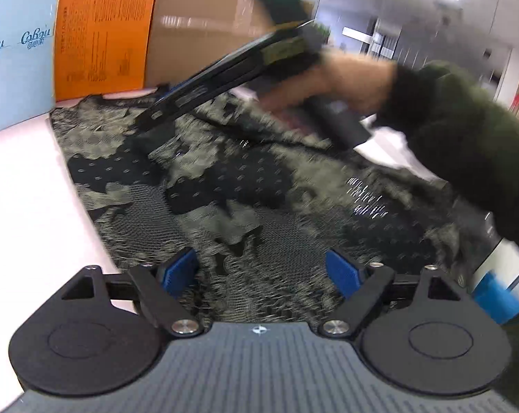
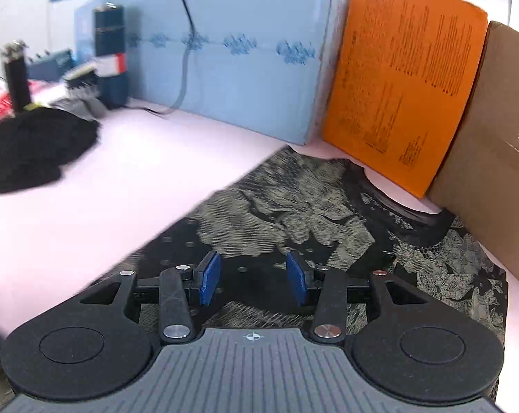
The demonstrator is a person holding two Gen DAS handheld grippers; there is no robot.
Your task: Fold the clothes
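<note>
Across the pale pink worktop [image 2: 87,213], a camouflage-patterned shirt [image 1: 232,186] spread flat, dark patches and olive shapes all over, black neckline [image 2: 414,220] up by the boxes. Behind it, lined along the far edge: a light blue box [image 2: 245,69], an orange box [image 2: 404,82], a brown cardboard box [image 2: 493,144] hard against the shirt's shoulder. Over the cloth, left tongs [image 1: 261,270] spread wide, blue pads [image 1: 342,272] well apart, nothing pinched between them, only shirt fabric lying beneath. Cannot tell whether the tips touch the cloth. Farther up in the left wrist view, right tongs [image 1: 147,117] slanting down toward the top edge of the shirt near the orange box, gripped by a blurred hand [image 1: 331,79] in a dark green sleeve [image 1: 466,130]. From the right wrist view, right tongs partly parted, blue pads [image 2: 209,277] with a clear gap, released, no fold of fabric caught, hovering above the chest area just below the neckline. Off to the far left, well apart from the shirt, a heap of black cloth [image 2: 35,148] on the worktop, with a dark bottle [image 2: 109,58] and small clutter behind it, too blurred to name. A grey cable [image 2: 187,44] hanging down the face of the blue box.
</note>
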